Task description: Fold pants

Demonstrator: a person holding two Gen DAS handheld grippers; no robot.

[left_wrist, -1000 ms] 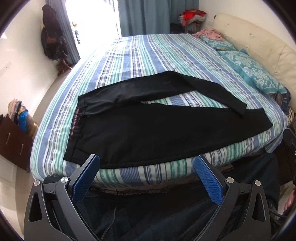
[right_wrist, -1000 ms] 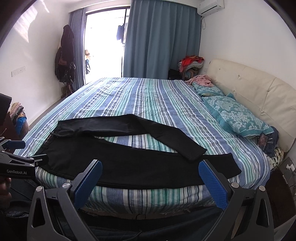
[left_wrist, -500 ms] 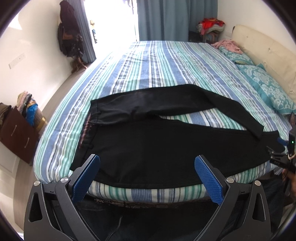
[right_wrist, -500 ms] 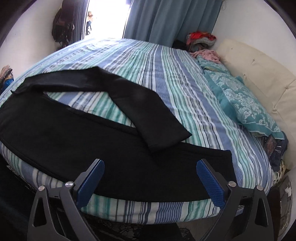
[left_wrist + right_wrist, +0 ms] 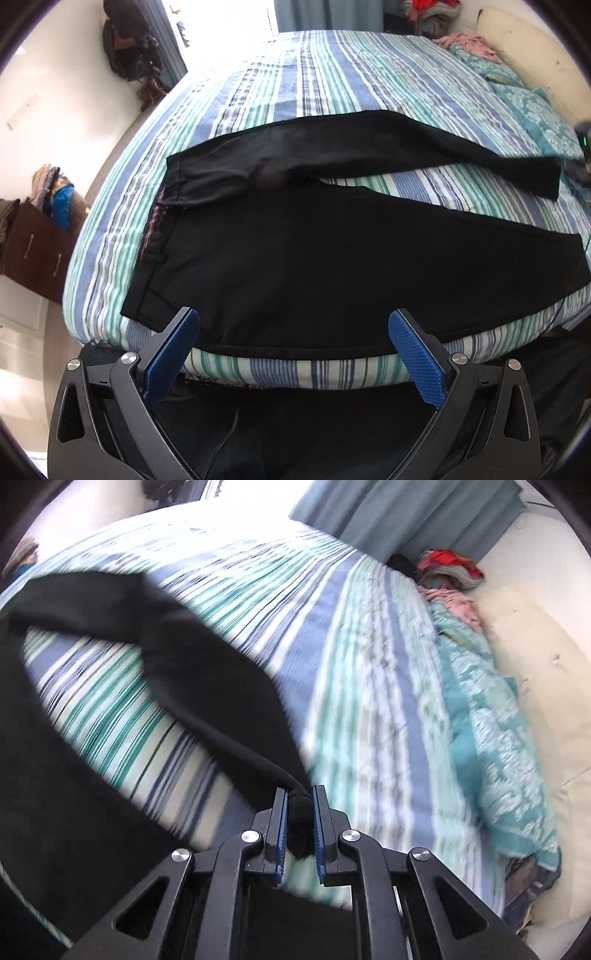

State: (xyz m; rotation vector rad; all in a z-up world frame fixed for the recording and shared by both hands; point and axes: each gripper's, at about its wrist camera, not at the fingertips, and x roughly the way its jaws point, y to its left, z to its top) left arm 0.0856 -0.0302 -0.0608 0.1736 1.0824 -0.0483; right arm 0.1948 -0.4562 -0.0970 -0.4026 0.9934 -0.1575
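No writing was legible on anything.
Your right gripper [image 5: 299,808] clenched the pants [image 5: 295,258] hem; left gripper [image 5: 293,332] jaws stood released.

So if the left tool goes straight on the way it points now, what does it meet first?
Most likely the black pants. The left tool is open and points down at the near edge of the bed, where the wide leg lies. Depth is hard to judge, so it could meet the mattress edge just below the cloth instead.
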